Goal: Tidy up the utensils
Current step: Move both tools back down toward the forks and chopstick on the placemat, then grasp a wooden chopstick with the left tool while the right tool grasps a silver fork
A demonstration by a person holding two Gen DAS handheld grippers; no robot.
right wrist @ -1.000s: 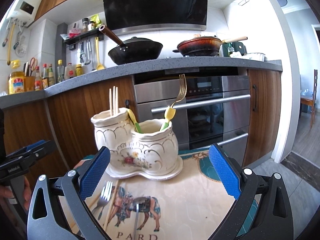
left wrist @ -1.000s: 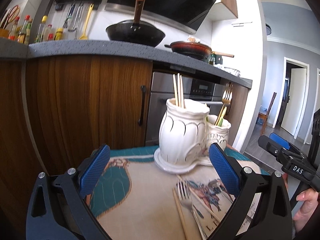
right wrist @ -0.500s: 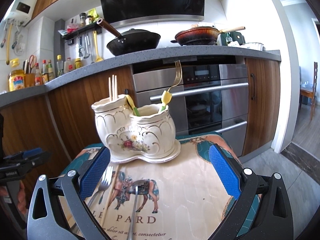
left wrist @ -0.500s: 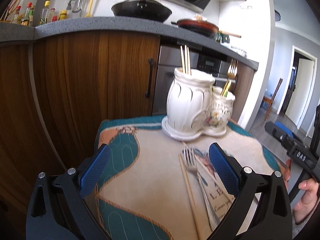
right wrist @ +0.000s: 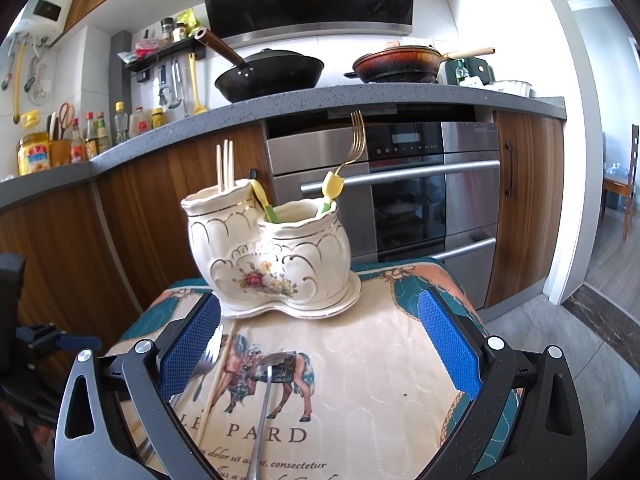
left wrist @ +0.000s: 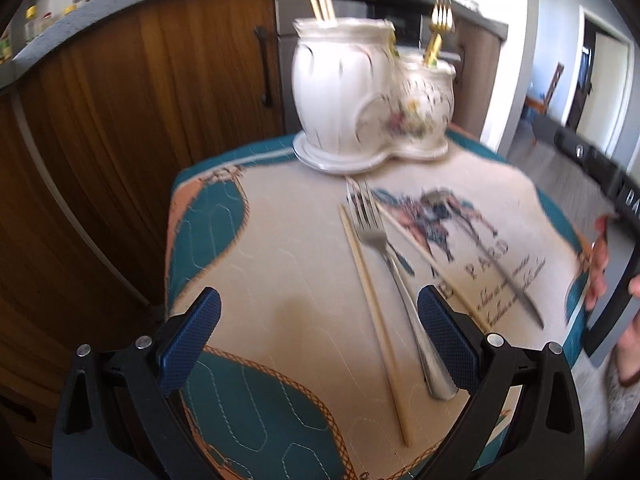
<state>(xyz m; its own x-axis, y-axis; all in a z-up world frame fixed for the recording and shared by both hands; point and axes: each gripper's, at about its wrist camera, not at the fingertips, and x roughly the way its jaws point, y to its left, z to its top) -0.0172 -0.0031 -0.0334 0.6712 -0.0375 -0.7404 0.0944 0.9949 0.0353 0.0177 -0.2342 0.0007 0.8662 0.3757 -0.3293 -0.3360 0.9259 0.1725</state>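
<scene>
A white ceramic double-pot utensil holder (left wrist: 360,92) (right wrist: 272,256) stands at the far edge of a small table. Its tall pot holds chopsticks (right wrist: 225,164); the low pot holds a gold fork (right wrist: 352,148). On the printed cloth (left wrist: 280,280) lie a silver fork (left wrist: 384,264), two separate wooden chopsticks (left wrist: 372,308) and a silver spoon (right wrist: 266,400). My left gripper (left wrist: 320,340) is open and empty above the cloth's near side. My right gripper (right wrist: 320,344) is open and empty, hovering over the cloth in front of the holder.
Wooden kitchen cabinets (left wrist: 140,120) and a steel oven (right wrist: 420,200) stand behind the table. Pans (right wrist: 272,76) and bottles sit on the counter above. The table edges drop off left and right. A doorway and chair lie to the right.
My left gripper has tilted down and moved in over the table, so the fork and chopsticks fill more of its view. My right gripper has dipped slightly toward the cloth.
</scene>
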